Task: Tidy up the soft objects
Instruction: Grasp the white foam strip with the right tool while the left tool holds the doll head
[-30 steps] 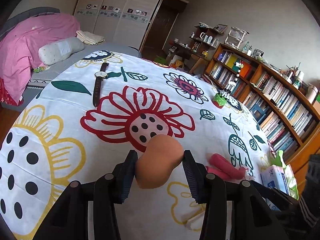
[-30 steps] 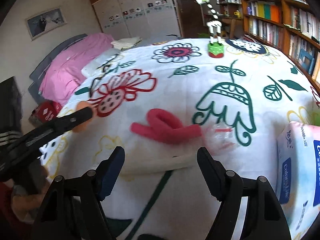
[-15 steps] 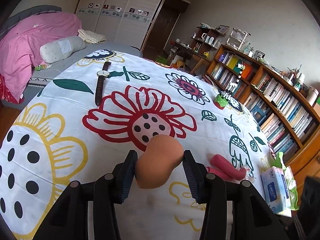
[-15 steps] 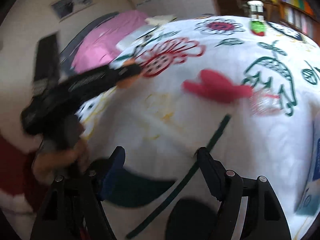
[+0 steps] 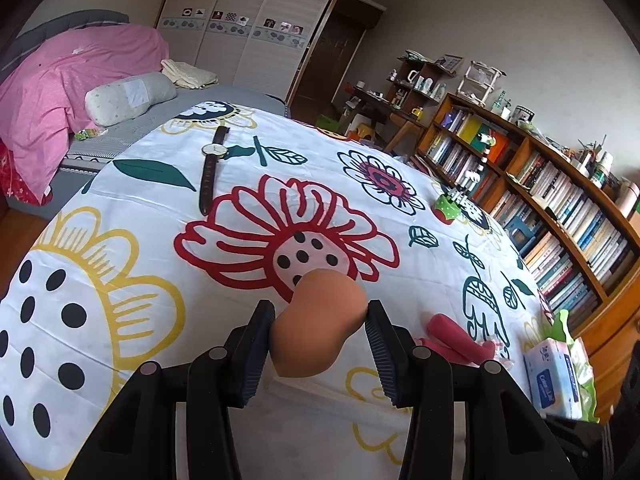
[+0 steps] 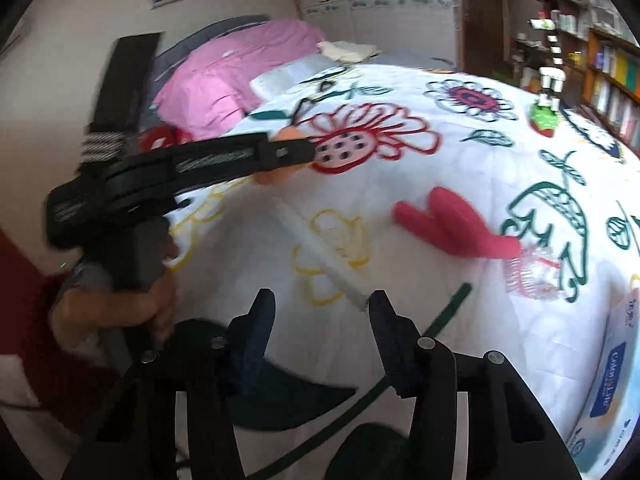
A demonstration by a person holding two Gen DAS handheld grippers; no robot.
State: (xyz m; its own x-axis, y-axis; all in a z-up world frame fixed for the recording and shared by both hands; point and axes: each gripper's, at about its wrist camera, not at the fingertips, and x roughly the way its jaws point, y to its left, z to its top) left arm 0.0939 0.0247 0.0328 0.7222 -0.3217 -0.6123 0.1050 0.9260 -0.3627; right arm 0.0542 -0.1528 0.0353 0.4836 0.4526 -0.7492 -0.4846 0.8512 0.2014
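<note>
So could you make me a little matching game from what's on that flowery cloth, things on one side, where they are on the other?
Things:
1. peach sponge
2. wristwatch
3. pink hair curler
4. tissue pack

Places:
A. lying flat at the far end of the cloth, near the bed
B. at the cloth's edge by the bookshelf
C. pinched in the left tongs
D. lying loose on the cloth beside the teal flower print

Pairs: 1-C, 2-A, 3-D, 4-B
</note>
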